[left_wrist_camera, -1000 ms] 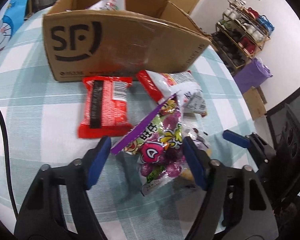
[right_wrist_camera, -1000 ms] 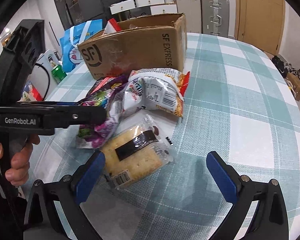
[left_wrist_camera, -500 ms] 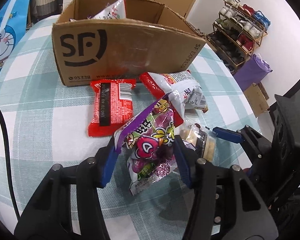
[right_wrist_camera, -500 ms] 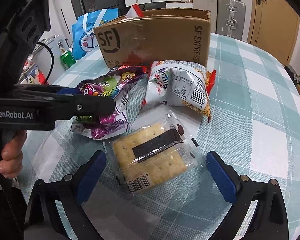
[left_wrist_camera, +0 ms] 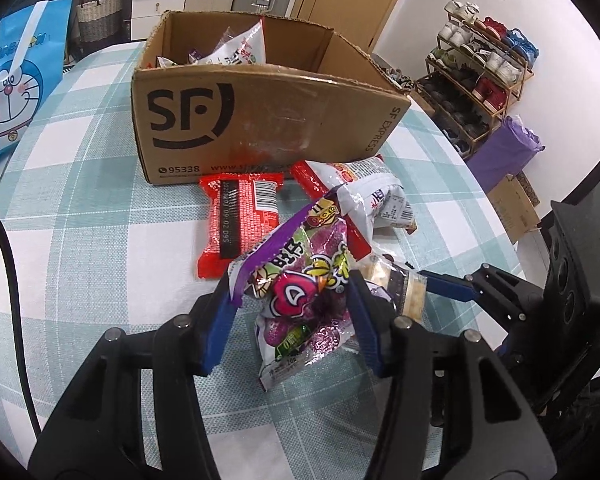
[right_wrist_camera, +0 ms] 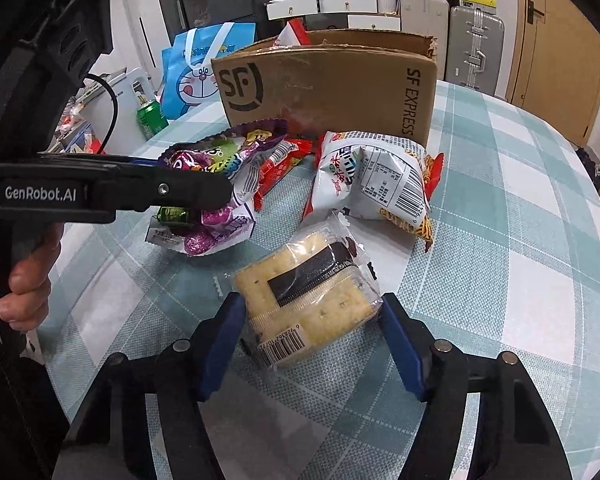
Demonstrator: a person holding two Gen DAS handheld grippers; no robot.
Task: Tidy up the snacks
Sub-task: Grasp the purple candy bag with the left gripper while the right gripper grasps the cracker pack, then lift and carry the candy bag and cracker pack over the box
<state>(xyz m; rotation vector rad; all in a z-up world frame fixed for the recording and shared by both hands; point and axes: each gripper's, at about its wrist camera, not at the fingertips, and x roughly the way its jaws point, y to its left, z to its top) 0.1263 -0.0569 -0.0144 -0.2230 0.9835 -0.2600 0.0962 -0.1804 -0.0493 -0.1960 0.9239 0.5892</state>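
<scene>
My left gripper (left_wrist_camera: pixel 292 320) is shut on a purple candy bag (left_wrist_camera: pixel 300 276) and holds it off the checked table; the bag also shows in the right wrist view (right_wrist_camera: pixel 216 184). My right gripper (right_wrist_camera: pixel 312 328) has its fingers against both sides of a clear cracker pack (right_wrist_camera: pixel 308 288) lying on the table. A cardboard SF box (left_wrist_camera: pixel 260 120) stands behind with several snack bags inside. A red packet (left_wrist_camera: pixel 240 220) and a white-and-red snack bag (right_wrist_camera: pixel 372 176) lie in front of the box.
A blue cartoon bag (left_wrist_camera: pixel 16 84) stands at the far left of the table. A green can (right_wrist_camera: pixel 152 118) stands beyond the table edge. A shoe rack (left_wrist_camera: pixel 476 80) and purple bin (left_wrist_camera: pixel 504 148) are off to the right.
My left gripper closed on the purple candy bag and lifted it. My right gripper moved forward and closed around the cracker pack.
</scene>
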